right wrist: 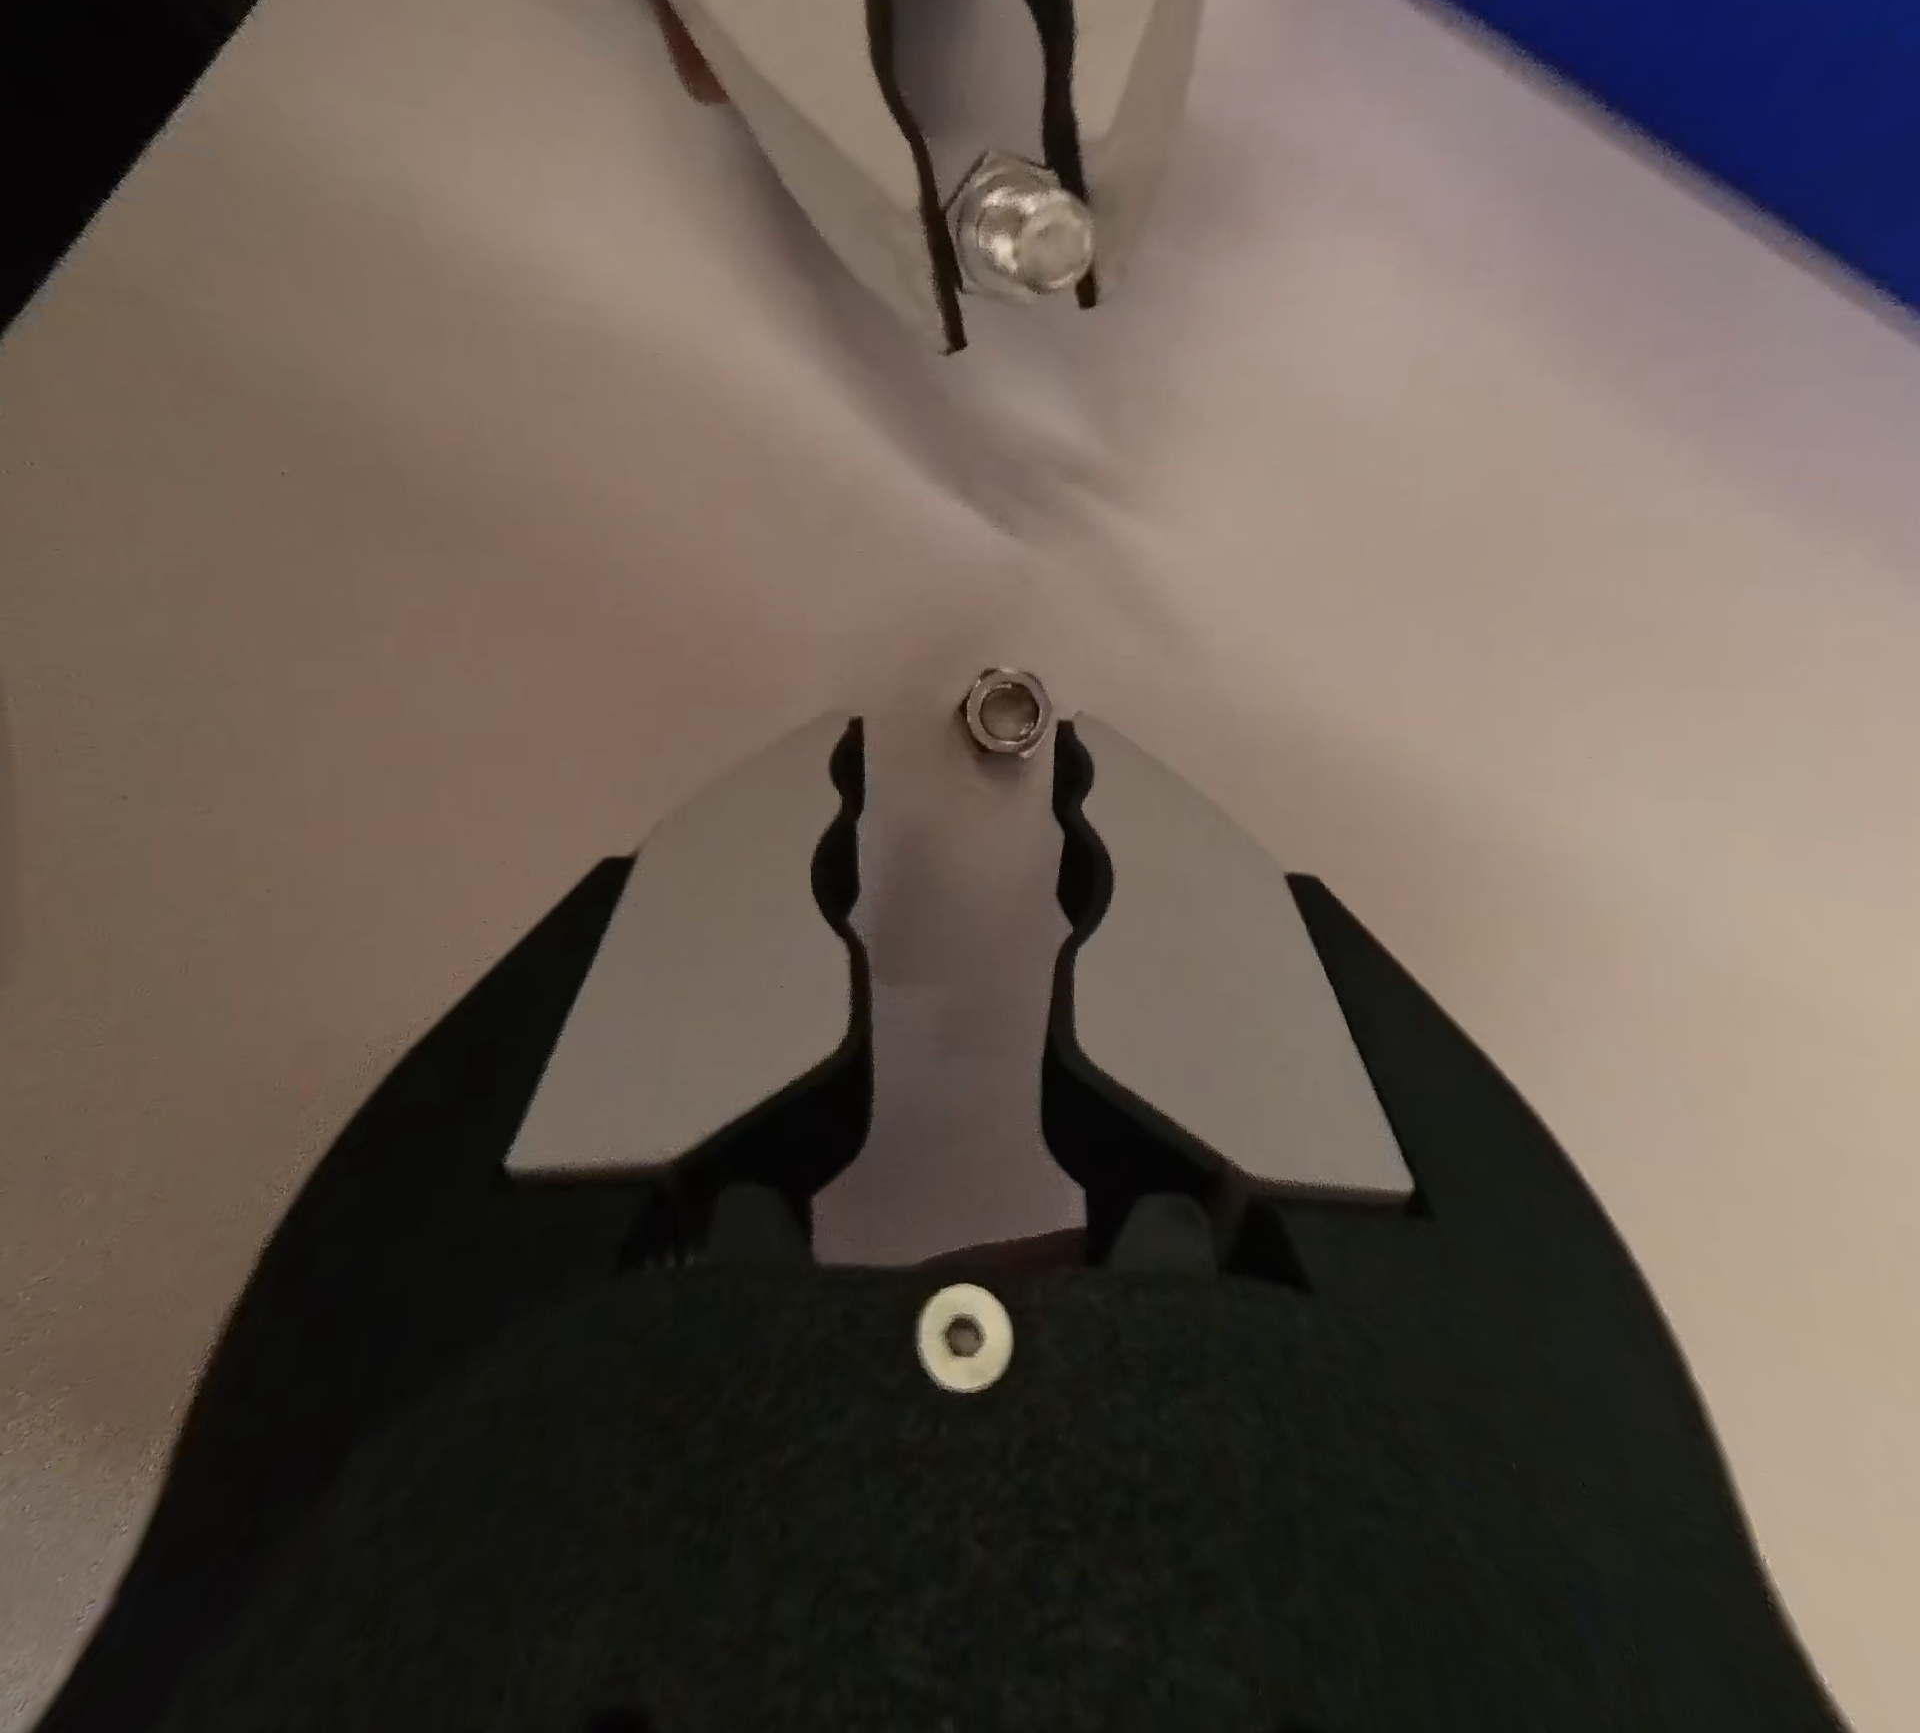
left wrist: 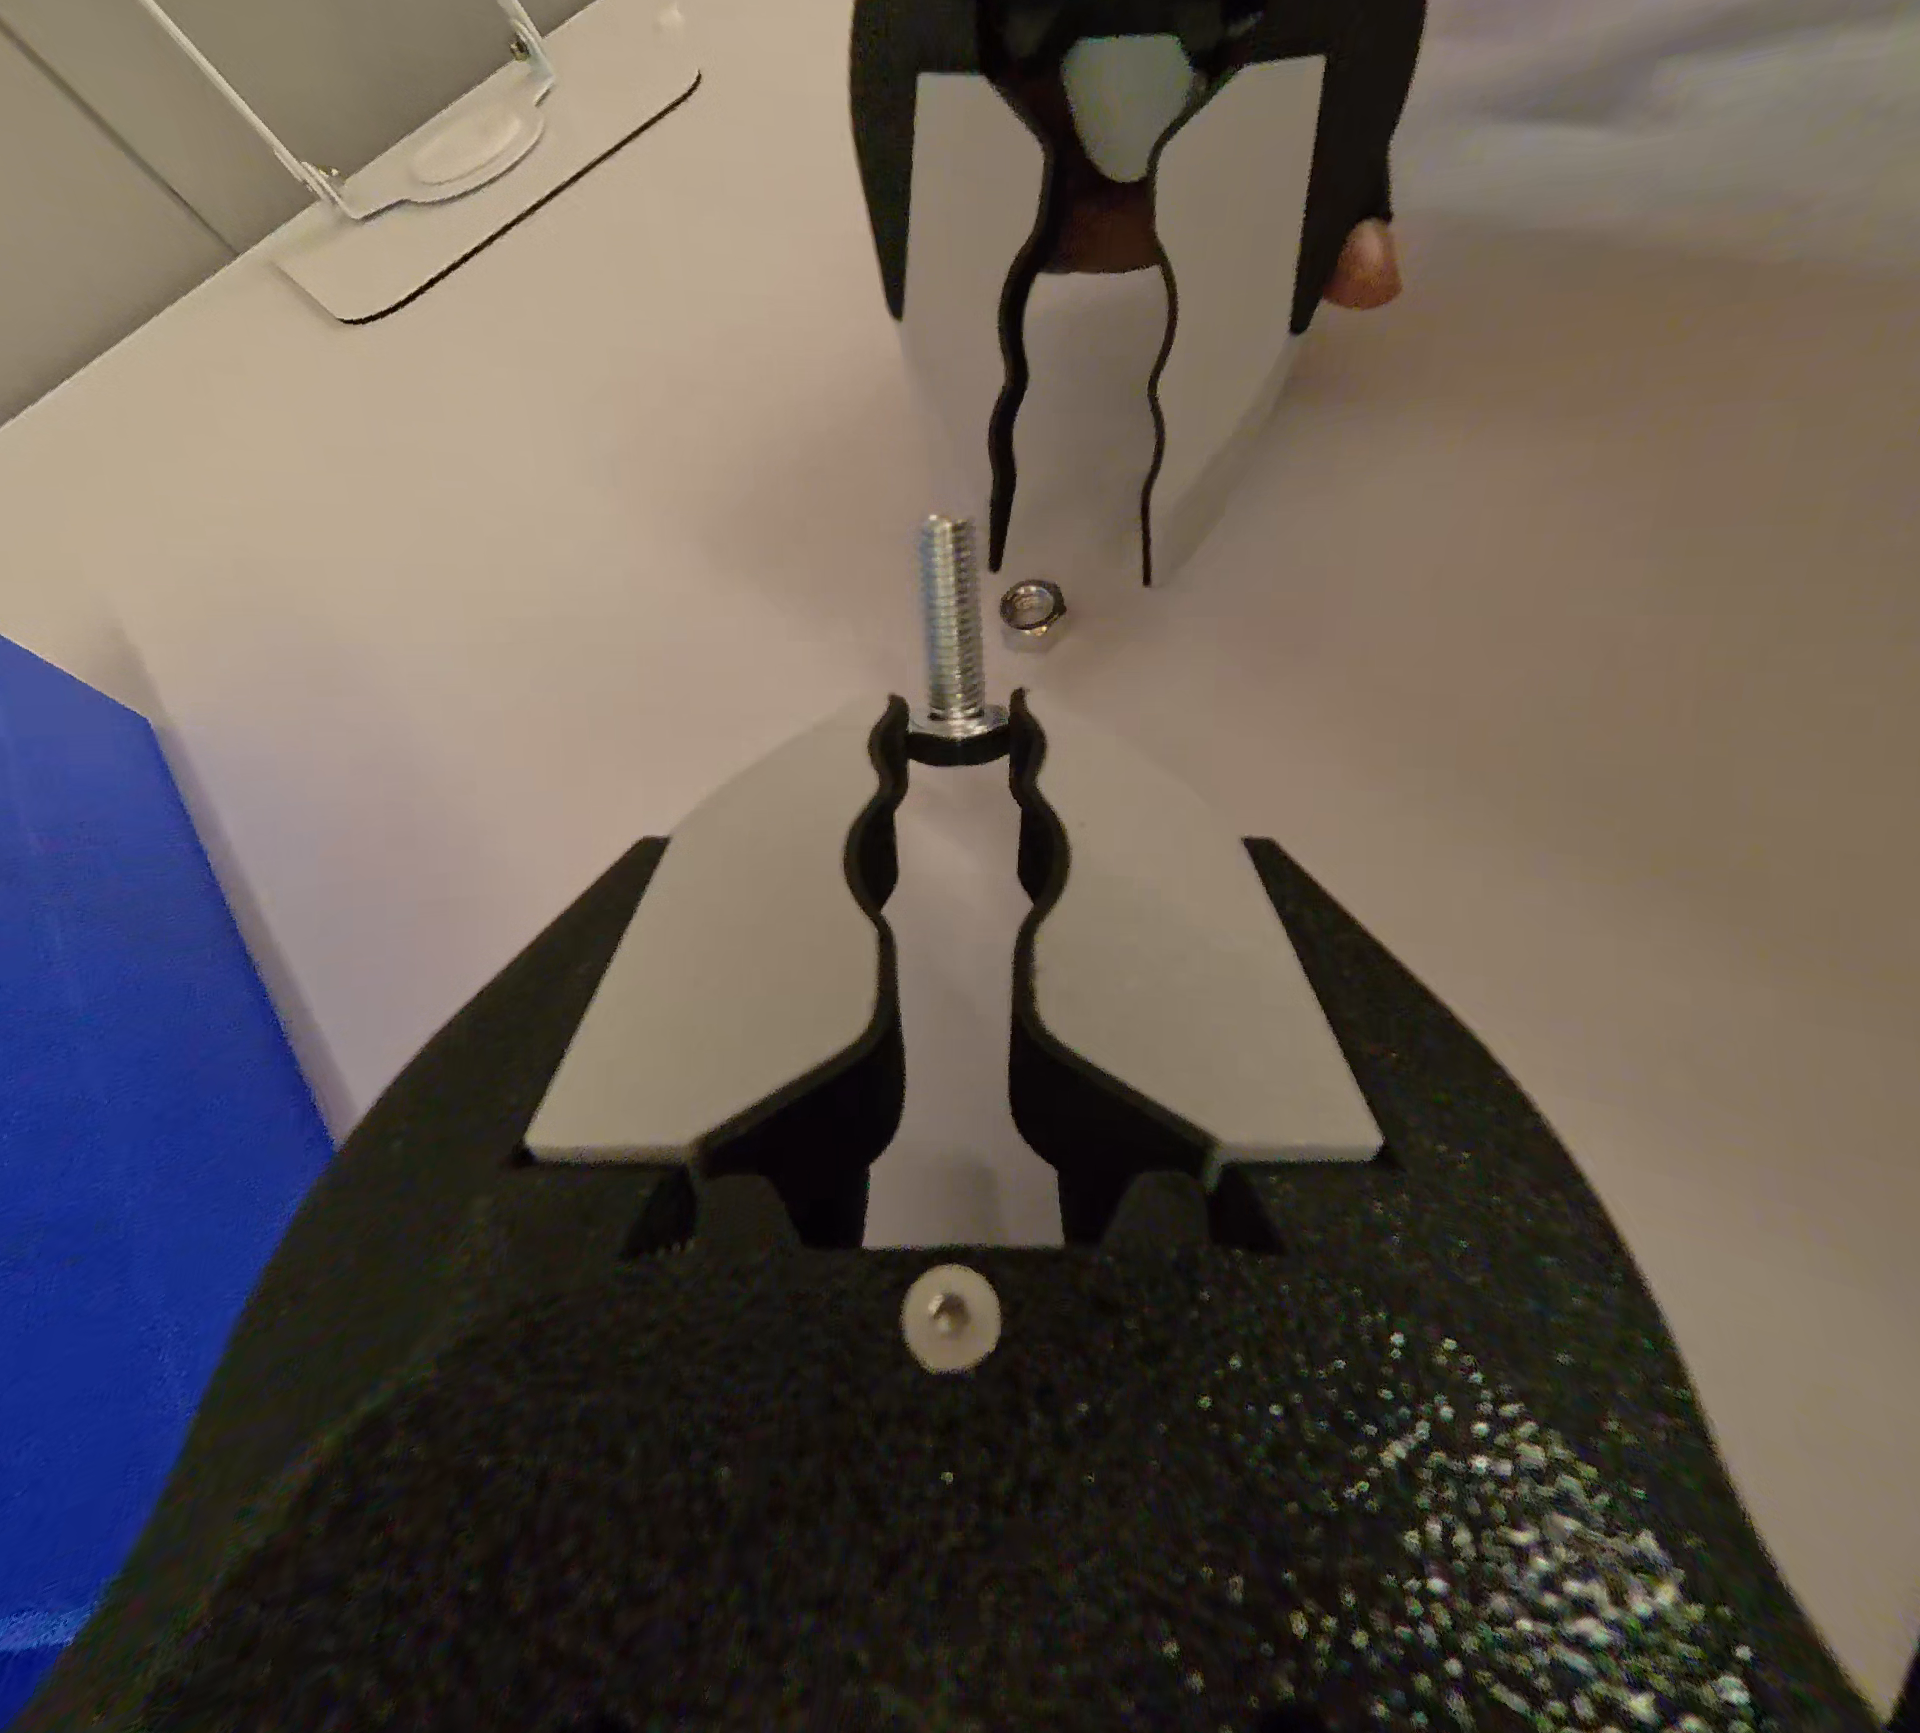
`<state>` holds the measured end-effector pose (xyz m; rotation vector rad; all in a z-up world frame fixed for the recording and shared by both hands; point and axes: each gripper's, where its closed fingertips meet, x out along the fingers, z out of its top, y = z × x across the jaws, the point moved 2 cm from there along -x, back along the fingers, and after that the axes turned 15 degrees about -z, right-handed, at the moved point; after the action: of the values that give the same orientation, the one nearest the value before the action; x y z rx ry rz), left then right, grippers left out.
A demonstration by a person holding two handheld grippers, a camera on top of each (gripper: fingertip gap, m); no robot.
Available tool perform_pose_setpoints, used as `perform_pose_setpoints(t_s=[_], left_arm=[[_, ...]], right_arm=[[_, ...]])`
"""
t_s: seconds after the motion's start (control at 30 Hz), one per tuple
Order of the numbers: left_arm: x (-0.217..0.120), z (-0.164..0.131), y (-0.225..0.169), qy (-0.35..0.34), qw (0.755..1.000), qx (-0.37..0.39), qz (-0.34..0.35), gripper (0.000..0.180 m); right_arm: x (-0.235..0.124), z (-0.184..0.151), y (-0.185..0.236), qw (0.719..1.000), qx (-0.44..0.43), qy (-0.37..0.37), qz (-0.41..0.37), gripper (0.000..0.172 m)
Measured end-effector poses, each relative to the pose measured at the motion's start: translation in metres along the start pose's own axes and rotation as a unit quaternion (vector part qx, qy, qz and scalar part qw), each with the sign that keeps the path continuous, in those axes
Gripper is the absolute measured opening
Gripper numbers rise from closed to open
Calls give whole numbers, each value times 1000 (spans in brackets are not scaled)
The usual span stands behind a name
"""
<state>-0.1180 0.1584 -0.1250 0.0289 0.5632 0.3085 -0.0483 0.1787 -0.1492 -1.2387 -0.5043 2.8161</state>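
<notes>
A white table carries everything; a blue block and a white stand sit at its edge. The left gripper has its tips pressed on the head of a bolt, thread pointing forward. The right gripper stands parted, clamping nothing, with a loose nut on the table at its tips, nearer one finger. That off-centre approach could knock the nut aside. Only the left view shows the thread and stand; the right shows the bolt end-on
</notes>
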Motion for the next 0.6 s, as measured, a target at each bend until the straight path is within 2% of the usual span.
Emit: perform_pose_setpoints(t_s=[0.17,0.47,0.6], left_arm=[[-4,0,1,-13,1000,-3,-13,18],[-6,1,-2,-22,999,-11,-34,18],[-6,1,-2,-22,999,-13,-41,18]], right_arm=[[2,5,-5,998,-38,-6,45,38],[12,1,-6,993,-53,12,109,34],[17,0,-5,992,-51,17,118,21]])
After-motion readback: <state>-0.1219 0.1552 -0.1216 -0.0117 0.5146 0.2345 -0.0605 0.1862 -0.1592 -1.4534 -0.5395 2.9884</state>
